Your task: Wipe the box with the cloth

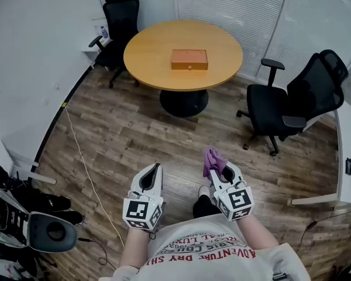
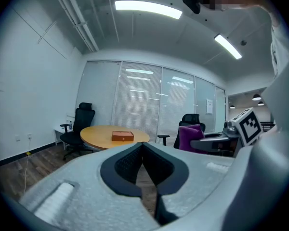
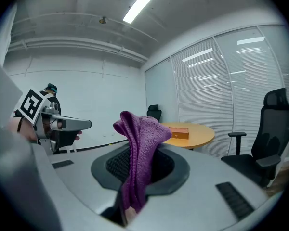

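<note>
Approach is judged the step in hand: the crumpled purple cloth (image 1: 212, 159) is clamped in the right gripper (image 1: 218, 170), the left gripper (image 1: 151, 177) is closed on nothing, and the flat orange box (image 1: 189, 59), lying well apart on the round wooden table (image 1: 150, 52), must be reached next.

a round light-wood table (image 1: 213, 69) on a dark pedestal base (image 1: 183, 103) stands on a brown wood-plank floor (image 1: 134, 139). a black high-backed office chair (image 1: 120, 25) sits at its far left side, near a plain white wall (image 1: 29, 51). a second black office chair with armrests (image 1: 292, 107) stands to the table's right. white slatted blinds (image 1: 222, 2) run behind the table. a thin white cable (image 1: 85, 168) trails across the floor. long white strip lights (image 2: 147, 7) run along the grey ceiling (image 2: 149, 35).
</note>
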Action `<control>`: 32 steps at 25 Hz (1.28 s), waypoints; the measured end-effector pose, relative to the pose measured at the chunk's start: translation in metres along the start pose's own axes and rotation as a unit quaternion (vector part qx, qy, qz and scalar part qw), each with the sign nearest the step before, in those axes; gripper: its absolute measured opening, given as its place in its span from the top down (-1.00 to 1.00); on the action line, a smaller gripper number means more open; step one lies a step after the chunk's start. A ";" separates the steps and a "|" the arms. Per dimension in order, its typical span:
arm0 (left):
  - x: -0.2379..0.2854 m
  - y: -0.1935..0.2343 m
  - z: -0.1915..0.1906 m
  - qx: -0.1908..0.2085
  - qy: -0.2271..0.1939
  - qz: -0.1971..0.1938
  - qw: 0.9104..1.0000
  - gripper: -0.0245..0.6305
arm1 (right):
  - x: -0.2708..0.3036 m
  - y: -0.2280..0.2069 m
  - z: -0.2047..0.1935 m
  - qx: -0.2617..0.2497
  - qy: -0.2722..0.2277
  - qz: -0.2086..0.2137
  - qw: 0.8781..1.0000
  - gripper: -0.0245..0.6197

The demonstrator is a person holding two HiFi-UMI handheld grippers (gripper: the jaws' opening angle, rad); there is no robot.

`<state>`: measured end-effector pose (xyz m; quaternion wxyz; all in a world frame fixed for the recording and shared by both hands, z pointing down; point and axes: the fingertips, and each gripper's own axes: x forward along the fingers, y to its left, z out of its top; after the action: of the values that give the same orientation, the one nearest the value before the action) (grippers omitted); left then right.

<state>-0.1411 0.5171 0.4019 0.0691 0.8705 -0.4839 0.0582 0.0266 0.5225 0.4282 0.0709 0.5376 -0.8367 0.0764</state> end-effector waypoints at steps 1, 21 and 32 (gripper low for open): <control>0.015 0.001 0.004 -0.001 0.001 0.006 1.000 0.90 | 0.011 -0.014 0.003 0.000 0.002 0.003 1.000 0.68; 0.248 -0.004 0.034 0.004 0.018 0.029 0.999 0.90 | 0.156 -0.211 0.019 -0.004 0.033 0.035 0.999 0.68; 0.346 0.057 0.049 0.011 0.032 -0.001 0.999 0.90 | 0.242 -0.261 0.033 0.009 0.038 -0.002 0.999 0.68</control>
<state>-0.0059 0.1898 0.4152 0.0747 0.8694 -0.4799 0.0910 0.1635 0.1936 0.4581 0.0978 0.5369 -0.8314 0.1043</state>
